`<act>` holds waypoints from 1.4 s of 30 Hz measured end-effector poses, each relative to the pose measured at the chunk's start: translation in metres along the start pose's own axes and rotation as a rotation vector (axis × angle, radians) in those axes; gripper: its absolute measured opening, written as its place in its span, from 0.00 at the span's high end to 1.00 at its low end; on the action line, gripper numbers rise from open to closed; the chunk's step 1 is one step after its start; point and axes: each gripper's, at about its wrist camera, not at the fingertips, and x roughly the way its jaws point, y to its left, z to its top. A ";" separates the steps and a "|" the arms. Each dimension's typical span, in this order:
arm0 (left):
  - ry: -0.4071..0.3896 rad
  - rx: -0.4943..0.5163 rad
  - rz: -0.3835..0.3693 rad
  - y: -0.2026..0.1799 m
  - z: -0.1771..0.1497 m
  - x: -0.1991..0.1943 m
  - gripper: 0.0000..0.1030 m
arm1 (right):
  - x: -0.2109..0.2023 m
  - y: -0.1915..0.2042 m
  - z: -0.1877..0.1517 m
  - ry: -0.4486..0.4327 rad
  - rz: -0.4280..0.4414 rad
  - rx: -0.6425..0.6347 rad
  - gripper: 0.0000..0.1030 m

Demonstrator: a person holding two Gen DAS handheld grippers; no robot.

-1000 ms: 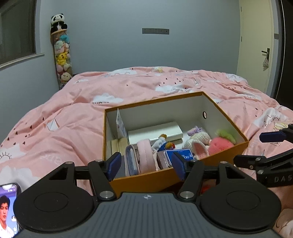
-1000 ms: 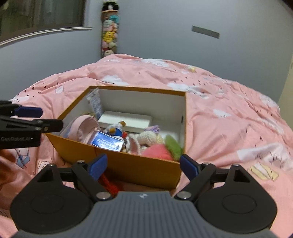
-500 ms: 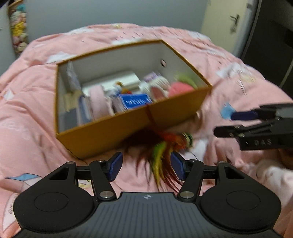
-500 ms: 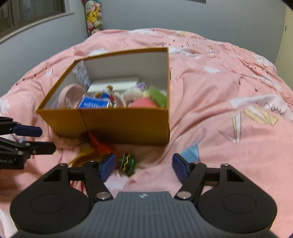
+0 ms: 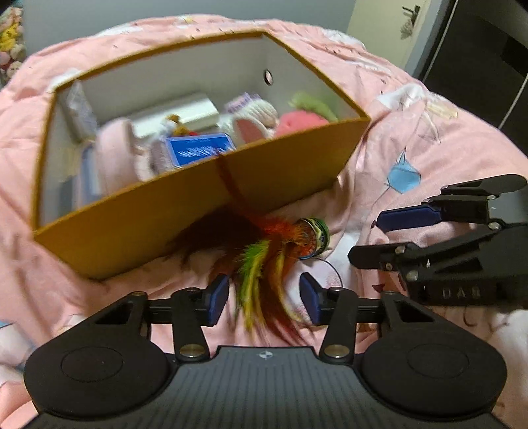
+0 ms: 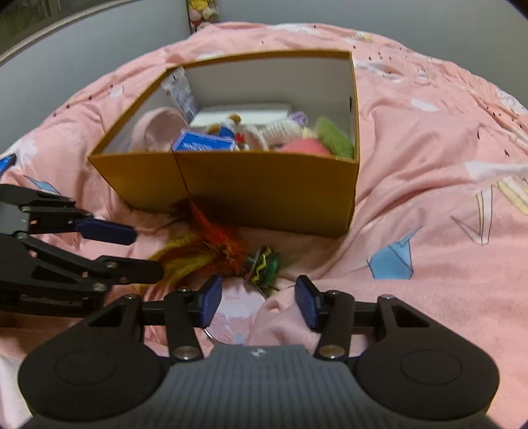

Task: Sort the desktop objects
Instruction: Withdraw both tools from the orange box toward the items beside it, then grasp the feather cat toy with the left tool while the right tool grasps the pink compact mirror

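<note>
An orange cardboard box (image 5: 138, 224) (image 6: 264, 188) sits on the pink bedspread, filled with plush toys, a blue card box (image 5: 198, 150) and other items. A feather shuttlecock (image 5: 264, 257) (image 6: 211, 247) with a green round base (image 5: 316, 231) (image 6: 264, 264) lies on the bed just in front of the box. My left gripper (image 5: 264, 298) is open, its fingers either side of the feathers. My right gripper (image 6: 259, 297) is open and empty, just short of the base, over a thin round ring (image 6: 237, 310). Each gripper shows in the other's view.
The pink bedspread (image 6: 429, 198) has folds and prints around the box. A grey wall, a door (image 5: 389, 29) and a column of plush toys (image 5: 10, 36) stand beyond the bed. The right gripper (image 5: 445, 237) sits close to the right of the shuttlecock.
Both grippers have tilted down and moved in toward the shuttlecock in front of the box. The left gripper's fingers have narrowed around the feathers.
</note>
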 end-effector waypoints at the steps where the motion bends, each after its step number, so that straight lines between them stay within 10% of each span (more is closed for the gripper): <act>1: 0.009 -0.004 -0.001 0.000 0.001 0.007 0.58 | 0.002 0.000 -0.002 0.006 -0.005 -0.008 0.49; 9: -0.004 -0.067 0.024 0.007 -0.002 0.015 0.99 | 0.007 -0.002 0.001 0.029 0.024 -0.033 0.48; 17: -0.157 -0.106 0.088 0.018 0.001 -0.047 1.00 | 0.024 -0.001 0.018 0.117 0.119 -0.057 0.49; 26: -0.114 -0.121 0.139 0.033 -0.016 -0.050 1.00 | 0.078 -0.001 0.017 0.248 0.124 -0.030 0.46; 31: -0.100 -0.079 0.118 0.031 -0.021 -0.053 0.90 | 0.092 -0.002 0.008 0.279 0.134 -0.067 0.35; 36: -0.096 -0.026 0.127 0.023 -0.019 -0.051 0.45 | 0.097 0.000 0.007 0.300 0.147 -0.077 0.30; 42: -0.098 0.039 0.215 0.016 -0.010 -0.030 0.43 | 0.094 -0.002 0.007 0.296 0.193 -0.050 0.44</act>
